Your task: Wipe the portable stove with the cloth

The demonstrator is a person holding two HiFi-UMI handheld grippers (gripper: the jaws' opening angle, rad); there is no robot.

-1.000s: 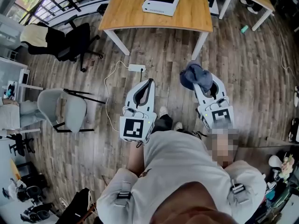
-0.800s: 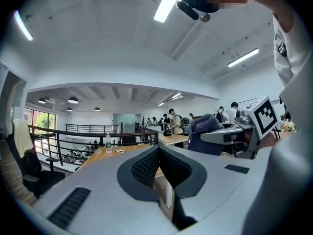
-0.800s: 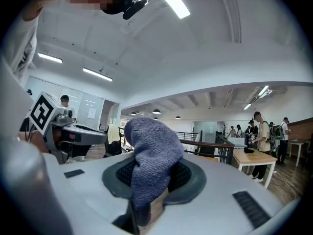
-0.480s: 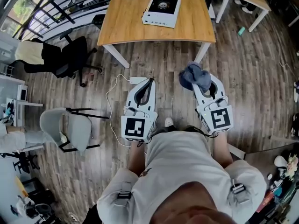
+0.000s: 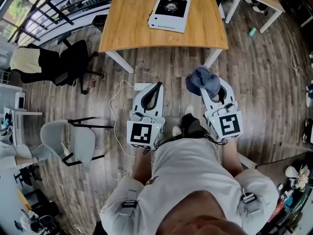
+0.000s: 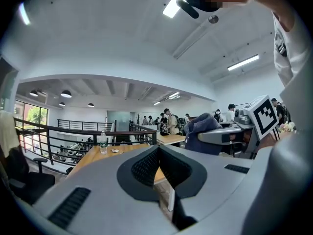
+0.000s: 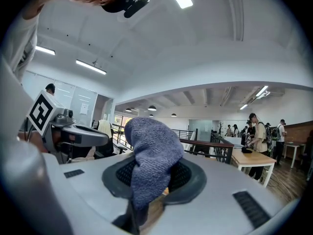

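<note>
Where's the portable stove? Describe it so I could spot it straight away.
Find the big wooden table ahead of the person, at the top of the head view. On it lies the portable stove, a flat white box with a black top. It is the only large thing there, unlike the small bottle.

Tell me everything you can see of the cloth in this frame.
The cloth is blue-grey with a terry-like weave, bunched into a soft lump. The right gripper is shut on its lower end; the rest bulges over the jaw tips. It is held above the wood floor, short of the table.
</note>
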